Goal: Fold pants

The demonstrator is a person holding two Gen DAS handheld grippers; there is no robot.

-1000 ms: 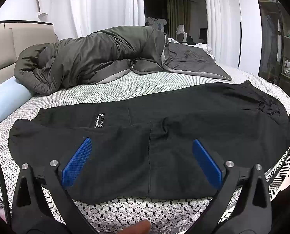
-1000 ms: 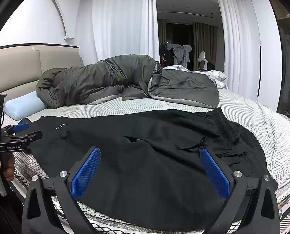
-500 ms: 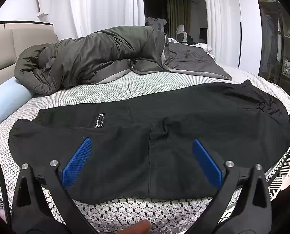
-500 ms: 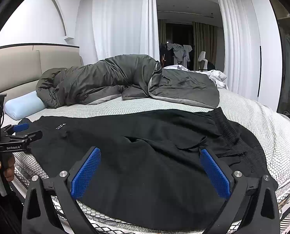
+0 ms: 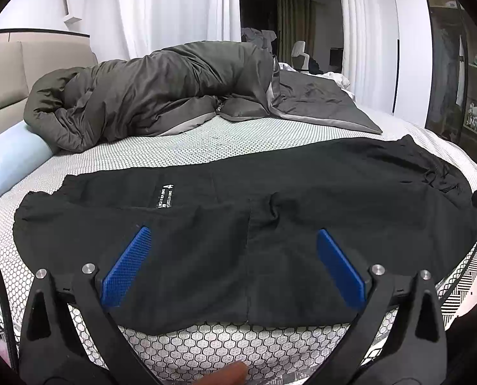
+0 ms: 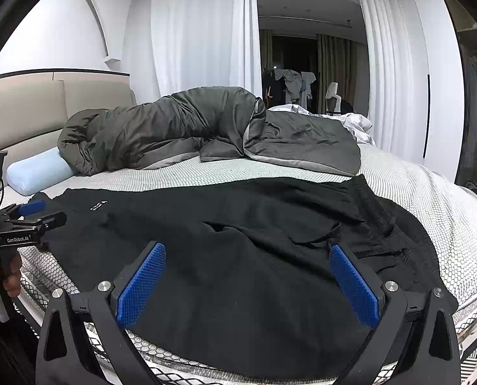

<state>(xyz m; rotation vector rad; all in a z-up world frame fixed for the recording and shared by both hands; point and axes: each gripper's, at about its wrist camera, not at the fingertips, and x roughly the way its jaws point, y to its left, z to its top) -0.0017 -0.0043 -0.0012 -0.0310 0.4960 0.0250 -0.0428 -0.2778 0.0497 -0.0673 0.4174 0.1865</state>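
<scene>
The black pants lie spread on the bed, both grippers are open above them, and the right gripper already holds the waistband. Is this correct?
Not quite. The black pants are spread on the bed and both grippers are open, but the right gripper holds nothing: in the right wrist view its jaws stand wide apart above the fabric. The left gripper is open too.

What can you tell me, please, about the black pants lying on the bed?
The black pants look like soft matte fabric and lie spread flat across the near edge of the bed, legs overlapping. The gathered waistband with a drawstring is at the right; a small white printed label sits near the cuffs at the left. Neither open gripper appears to hold them.
</scene>
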